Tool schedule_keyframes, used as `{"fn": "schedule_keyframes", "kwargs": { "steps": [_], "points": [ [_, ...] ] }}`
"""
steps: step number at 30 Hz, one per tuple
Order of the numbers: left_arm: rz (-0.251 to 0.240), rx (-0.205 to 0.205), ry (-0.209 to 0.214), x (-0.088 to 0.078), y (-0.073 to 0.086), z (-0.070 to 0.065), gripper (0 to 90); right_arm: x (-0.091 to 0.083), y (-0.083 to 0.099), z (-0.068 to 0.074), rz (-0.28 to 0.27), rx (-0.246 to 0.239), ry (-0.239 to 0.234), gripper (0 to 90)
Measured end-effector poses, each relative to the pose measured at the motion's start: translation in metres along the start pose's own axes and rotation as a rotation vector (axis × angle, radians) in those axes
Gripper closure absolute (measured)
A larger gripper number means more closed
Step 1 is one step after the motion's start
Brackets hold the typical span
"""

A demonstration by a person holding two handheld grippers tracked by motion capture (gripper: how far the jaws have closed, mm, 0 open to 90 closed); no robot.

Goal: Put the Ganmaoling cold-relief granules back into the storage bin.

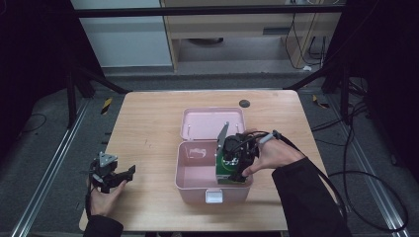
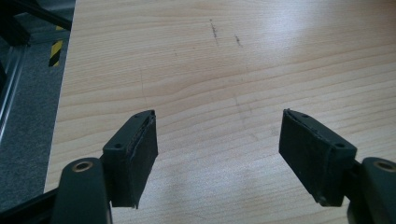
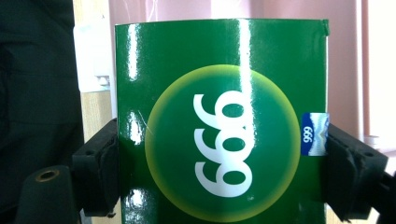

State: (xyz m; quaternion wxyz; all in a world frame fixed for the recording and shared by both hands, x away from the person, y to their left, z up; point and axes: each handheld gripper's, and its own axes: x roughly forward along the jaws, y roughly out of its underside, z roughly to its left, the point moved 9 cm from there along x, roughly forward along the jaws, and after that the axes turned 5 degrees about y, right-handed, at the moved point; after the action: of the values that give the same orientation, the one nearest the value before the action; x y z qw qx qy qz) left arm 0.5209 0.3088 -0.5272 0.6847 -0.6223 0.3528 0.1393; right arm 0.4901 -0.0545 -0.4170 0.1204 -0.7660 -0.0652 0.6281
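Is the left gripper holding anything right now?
No, the left gripper has its jaws spread wide over the bare wooden table, with nothing between them.

The high view is looking forward and down on my table [image 1: 148, 128] from above. My left gripper view is facing bare tabletop [image 2: 224, 70] at close range. My right gripper view is sitting very near a green box [image 3: 219, 121], probably inside the pink case [image 1: 188, 177].

One pink box [image 1: 197, 185] sits open on one wooden table [image 1: 148, 128]. One green carton [image 3: 219, 126] is there, and two grippers: left [image 2: 217, 154], right [image 3: 219, 172].
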Motion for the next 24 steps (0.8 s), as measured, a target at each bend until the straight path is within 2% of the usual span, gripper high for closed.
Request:
{"fn": "schedule_keyframes", "kwargs": {
  "steps": [12, 18, 24],
  "points": [
    [0.000, 0.001, 0.000, 0.000, 0.000, 0.000, 27.3, 0.015, 0.011, -0.003, -0.010, 0.018, -0.003, 15.8],
    [0.000, 0.000, 0.000, 0.000, 0.000, 0.000, 27.3, 0.019, 0.014, -0.004, -0.002, 0.006, 0.004, 15.5],
    [-0.001, -0.001, 0.001, 0.000, 0.000, 0.000, 27.3, 0.024, 0.012, -0.001, -0.001, -0.003, -0.008, 15.5]
  ]
}}
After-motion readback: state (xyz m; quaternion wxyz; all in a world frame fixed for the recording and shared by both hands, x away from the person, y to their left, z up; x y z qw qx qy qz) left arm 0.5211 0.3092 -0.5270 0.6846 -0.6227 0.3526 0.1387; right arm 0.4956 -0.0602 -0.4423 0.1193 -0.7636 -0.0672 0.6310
